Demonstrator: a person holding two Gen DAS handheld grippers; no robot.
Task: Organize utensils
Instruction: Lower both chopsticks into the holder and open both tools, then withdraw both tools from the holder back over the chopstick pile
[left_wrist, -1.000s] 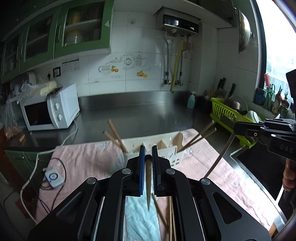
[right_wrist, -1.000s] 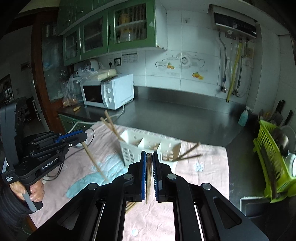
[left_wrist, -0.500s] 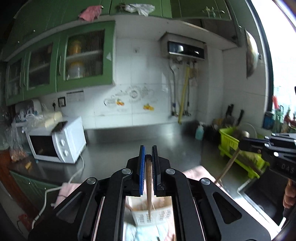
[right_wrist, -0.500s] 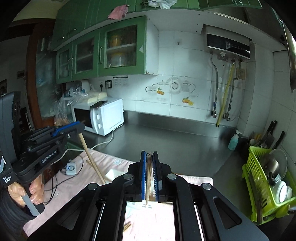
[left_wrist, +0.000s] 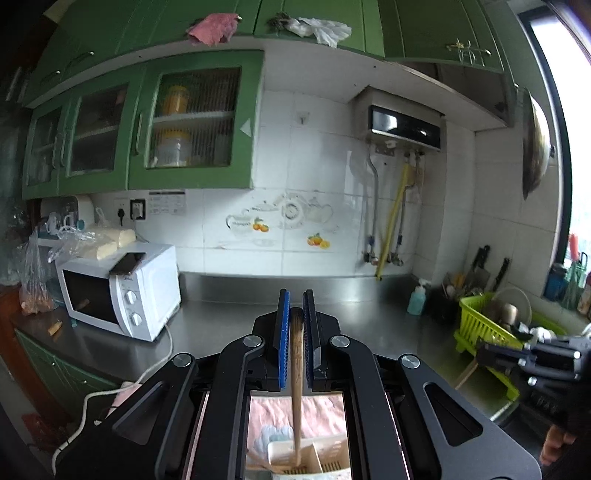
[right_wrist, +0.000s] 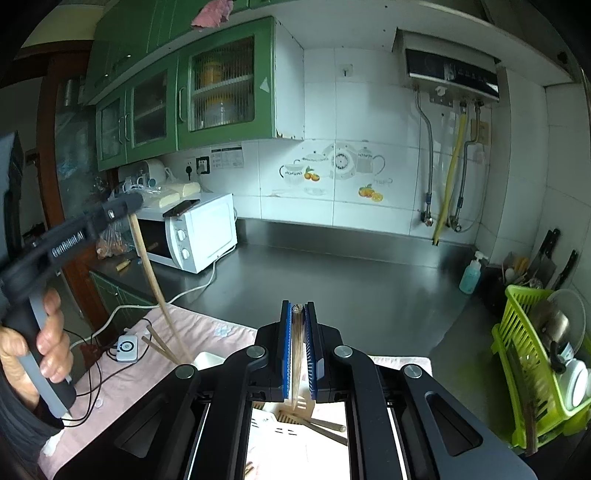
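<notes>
You are holding one chopstick (left_wrist: 296, 373) upright in the left hand-held gripper (left_wrist: 295, 317), pads clamping it, tip entering the white utensil holder (left_wrist: 325, 452) below; the right hand-held gripper (right_wrist: 297, 321) is pinching another chopstick (right_wrist: 296, 362) likewise, apparently for vertical insertion.

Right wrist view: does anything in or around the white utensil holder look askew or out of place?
Yes. Two chopsticks lean out of the white utensil holder at its left end, and two more lie nearly flat at its right side instead of standing. Both grippers carry a chopstick above it: left gripper, right gripper.
</notes>
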